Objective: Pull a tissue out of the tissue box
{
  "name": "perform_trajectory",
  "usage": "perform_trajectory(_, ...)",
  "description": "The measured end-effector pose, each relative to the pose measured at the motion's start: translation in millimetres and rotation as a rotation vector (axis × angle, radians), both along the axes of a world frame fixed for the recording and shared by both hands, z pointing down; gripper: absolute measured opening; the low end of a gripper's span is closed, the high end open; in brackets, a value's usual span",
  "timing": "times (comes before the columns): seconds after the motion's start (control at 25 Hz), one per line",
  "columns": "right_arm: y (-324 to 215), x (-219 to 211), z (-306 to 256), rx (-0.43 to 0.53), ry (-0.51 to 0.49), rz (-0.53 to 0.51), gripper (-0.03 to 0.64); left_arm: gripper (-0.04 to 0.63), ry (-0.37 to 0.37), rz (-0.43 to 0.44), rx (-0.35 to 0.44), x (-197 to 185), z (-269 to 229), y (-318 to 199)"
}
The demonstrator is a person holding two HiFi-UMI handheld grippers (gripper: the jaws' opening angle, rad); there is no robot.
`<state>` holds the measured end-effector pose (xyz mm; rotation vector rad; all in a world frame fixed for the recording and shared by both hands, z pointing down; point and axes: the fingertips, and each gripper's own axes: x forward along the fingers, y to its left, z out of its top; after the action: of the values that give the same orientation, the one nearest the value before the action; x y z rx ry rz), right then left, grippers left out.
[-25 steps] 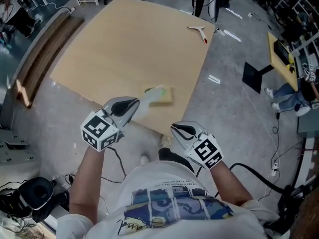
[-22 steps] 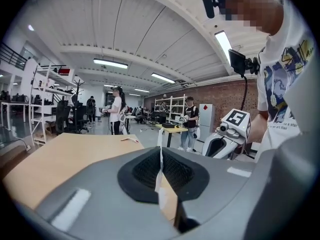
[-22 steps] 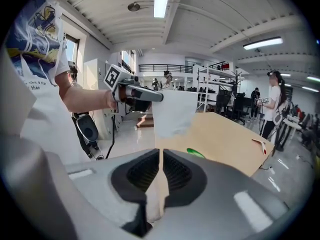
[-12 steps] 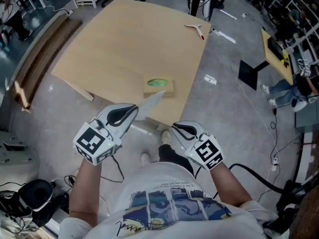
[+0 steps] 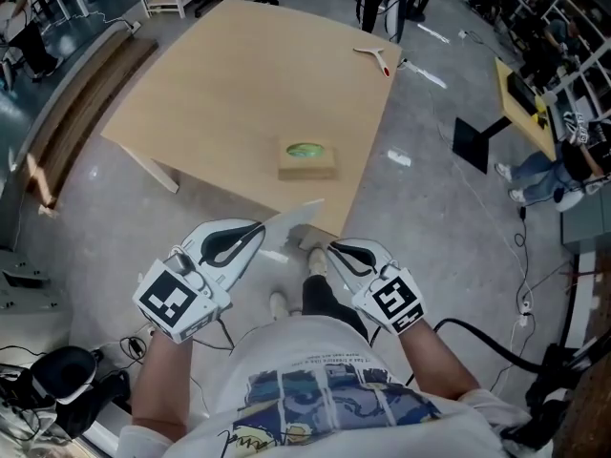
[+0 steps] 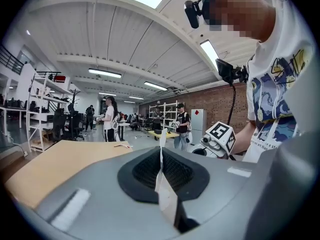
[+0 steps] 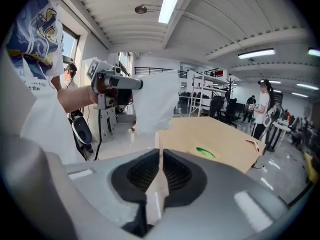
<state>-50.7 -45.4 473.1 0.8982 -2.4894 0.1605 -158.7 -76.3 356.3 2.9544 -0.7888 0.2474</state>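
Since the tissue (image 5: 296,216) is light, limp and easily torn, your left gripper's (image 5: 260,228) closed pinch at its edge suffices; your right gripper (image 5: 332,247) is closed, empty.

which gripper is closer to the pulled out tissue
Left. The left gripper grips the tissue by one end; the right gripper sits apart to its right, not touching.
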Motion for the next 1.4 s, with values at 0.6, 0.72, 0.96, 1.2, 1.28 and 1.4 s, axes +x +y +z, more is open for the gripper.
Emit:
perform_trajectory(0.6,19,8,-12,0.051,-0.014,0.053,0.015,0.008,0.016,0.080,-0.006,10,-7,49)
perform_trajectory(0.72,21,11,-13,0.056,-0.010,0.054,0.015,0.008,0.019,0.092,-0.002,15,-9,53)
perform_trajectory(0.96,26,13,-11,0.065,0.007,0.057,0.015,0.008,0.026,0.105,-0.004,19,-12,60)
perform_trajectory(1.2,29,10,-9,0.063,0.010,0.058,0.014,0.008,0.028,0.116,-0.003,19,-13,64)
perform_trajectory(1.28,29,9,-8,0.063,0.010,0.059,0.014,0.008,0.028,0.120,-0.007,19,-12,64)
perform_trajectory(1.4,27,9,-6,0.060,0.010,0.062,0.014,0.008,0.030,0.125,-0.007,20,-13,63)
